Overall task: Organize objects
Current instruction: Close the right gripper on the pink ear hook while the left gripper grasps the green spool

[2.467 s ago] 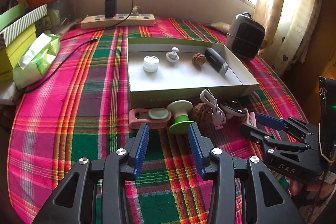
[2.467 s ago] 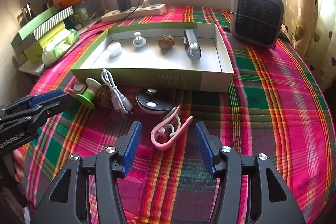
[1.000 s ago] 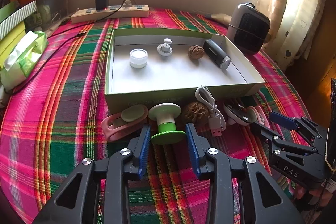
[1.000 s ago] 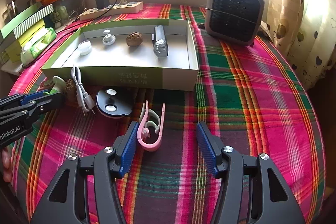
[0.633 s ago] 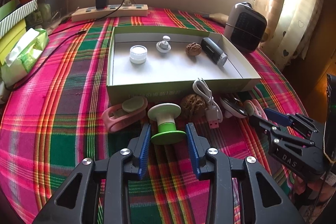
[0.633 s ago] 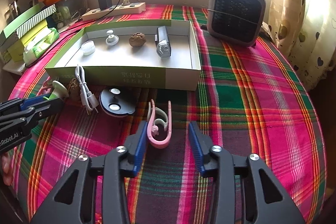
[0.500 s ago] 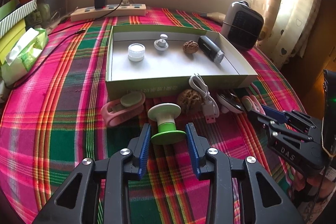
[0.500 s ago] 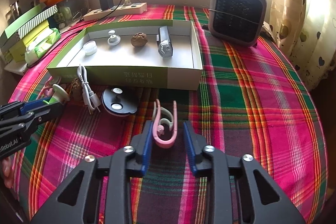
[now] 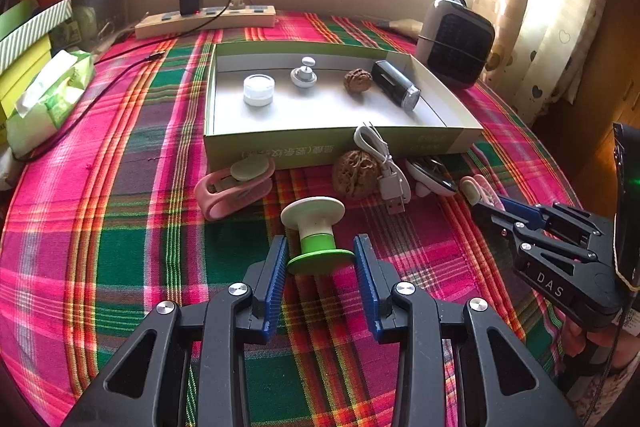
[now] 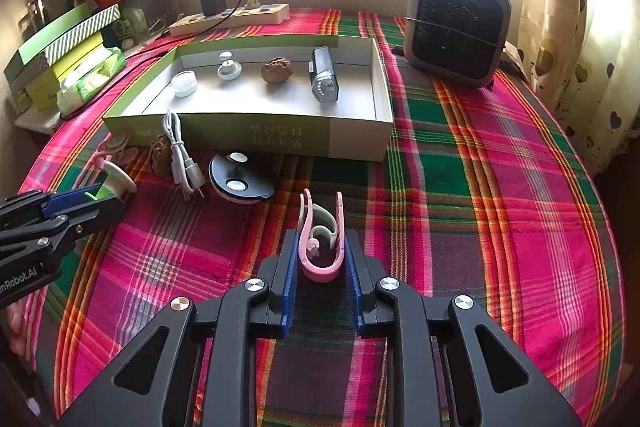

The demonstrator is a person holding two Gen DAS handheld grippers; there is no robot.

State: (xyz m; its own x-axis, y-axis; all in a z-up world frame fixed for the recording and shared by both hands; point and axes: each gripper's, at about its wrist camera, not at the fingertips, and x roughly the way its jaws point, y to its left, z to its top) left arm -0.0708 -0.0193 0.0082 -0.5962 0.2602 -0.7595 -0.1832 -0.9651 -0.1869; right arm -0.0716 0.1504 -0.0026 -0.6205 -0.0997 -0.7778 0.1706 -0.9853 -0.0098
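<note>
A table covered with a plaid cloth [image 10: 500, 155] fills both views. Directly on it, at centre frame, a shallow green box [image 10: 280, 137] is seen. A power strip [image 10: 232, 17] lies at upper centre, a small heater [image 10: 456, 27] at upper right, a tissue pack [image 9: 48, 95] at left. Along the box's front are found a pink clip [image 9: 232, 185], a walnut [image 9: 355, 174], a white cable [image 9: 382, 163] and a dark disc [image 10: 240, 183]. A green spool [image 9: 316, 235] and a pink hook [image 10: 322, 239] sit at lower centre; whether either is clear of the cloth cannot be told.
</note>
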